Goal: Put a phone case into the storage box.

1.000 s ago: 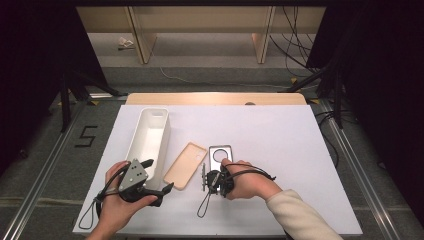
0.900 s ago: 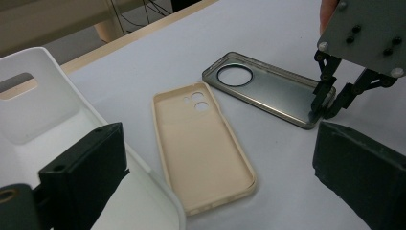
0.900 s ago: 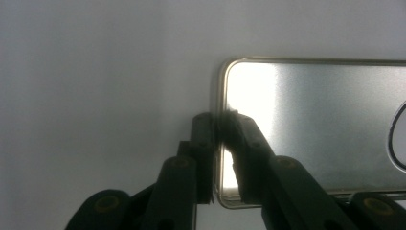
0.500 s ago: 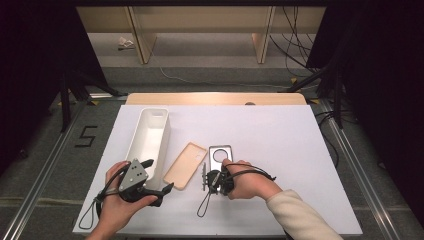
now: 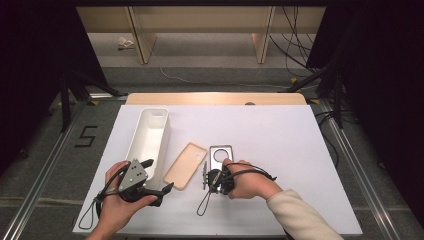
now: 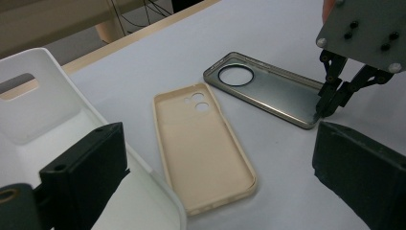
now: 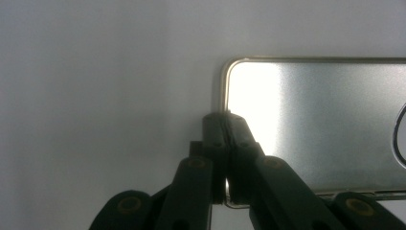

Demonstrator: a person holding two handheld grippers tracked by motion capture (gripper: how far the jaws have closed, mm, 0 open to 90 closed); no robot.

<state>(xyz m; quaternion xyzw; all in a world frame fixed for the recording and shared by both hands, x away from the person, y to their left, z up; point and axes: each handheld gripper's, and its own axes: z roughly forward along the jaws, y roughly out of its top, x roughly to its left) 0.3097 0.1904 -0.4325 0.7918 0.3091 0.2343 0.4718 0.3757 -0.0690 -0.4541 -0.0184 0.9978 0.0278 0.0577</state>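
Observation:
A silver, mirror-backed phone case point(image 5: 221, 156) with a round camera hole lies open side up at mid-table. My right gripper point(image 5: 214, 173) is shut on the rim of its near short end point(image 7: 224, 120); the left gripper view shows the same pinch point(image 6: 326, 107). A beige phone case point(image 5: 186, 165) lies just left of the silver case point(image 6: 268, 88), also open side up point(image 6: 201, 143). My left gripper point(image 5: 159, 176) hangs open beside the near end of the white bin point(image 5: 154, 110), nothing between its jaws point(image 6: 220, 143).
The long white bin point(image 6: 28, 76) stands lengthwise on the left of the white tabletop point(image 5: 280, 140), its inside empty as far as I see. A wooden strip point(image 5: 215, 98) runs along the table's far edge. Cables lie on the floor beyond.

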